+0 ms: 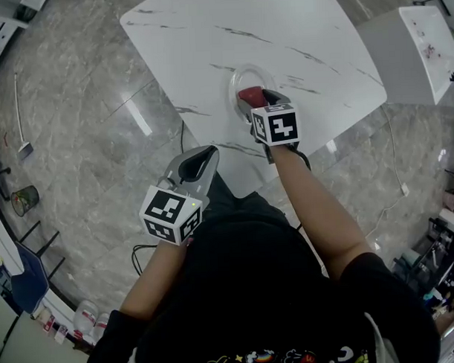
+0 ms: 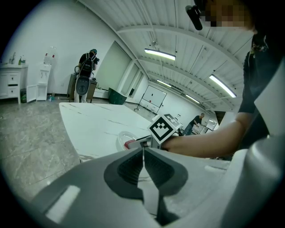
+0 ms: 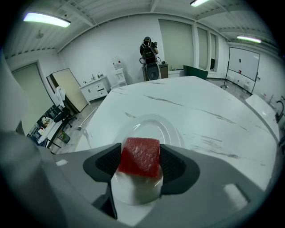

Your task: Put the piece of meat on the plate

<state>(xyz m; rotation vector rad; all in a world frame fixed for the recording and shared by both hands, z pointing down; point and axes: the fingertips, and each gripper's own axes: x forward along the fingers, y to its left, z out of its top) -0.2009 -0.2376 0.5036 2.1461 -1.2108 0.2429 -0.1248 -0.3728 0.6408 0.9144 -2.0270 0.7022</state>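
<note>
Right gripper view: fingers [image 3: 103, 163] clamp the meat [image 3: 140, 156].

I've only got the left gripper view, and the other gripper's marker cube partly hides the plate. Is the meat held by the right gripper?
Observer: Yes, the right gripper is shut on the meat, a red cube.
Operator: Is it over the plate?
Observer: Yes, the right gripper view shows the plate just beyond the meat; contact I cannot tell.
Operator: Where's my left gripper?
Observer: In the head view the left gripper hangs by the table's near edge, away from the plate.
</note>
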